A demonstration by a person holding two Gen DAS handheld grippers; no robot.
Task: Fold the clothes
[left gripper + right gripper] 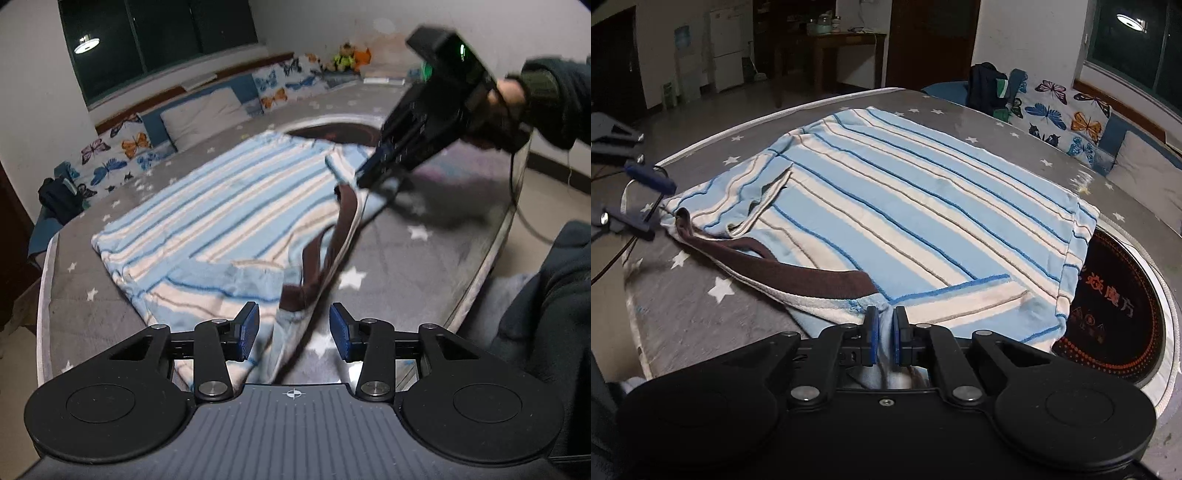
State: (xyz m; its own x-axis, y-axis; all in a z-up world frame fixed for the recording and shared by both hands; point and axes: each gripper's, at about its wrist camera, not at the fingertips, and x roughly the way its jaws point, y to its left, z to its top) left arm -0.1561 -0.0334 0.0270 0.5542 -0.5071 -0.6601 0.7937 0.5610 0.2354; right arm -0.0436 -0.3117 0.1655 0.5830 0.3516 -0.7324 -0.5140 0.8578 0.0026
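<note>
A striped blue and white shirt (905, 206) with a brown collar (798, 275) lies spread on the grey star-pattern bed (701, 310). The right tool (885, 332) is clenched on the shirt's near edge beside the collar, and the cloth passes between its blue pads. The left tool (293, 330) is released; a fold of the shirt lies between its fingers, untouched by the pads.

Dark window (155, 40), butterfly cushions (1067, 118)
</note>
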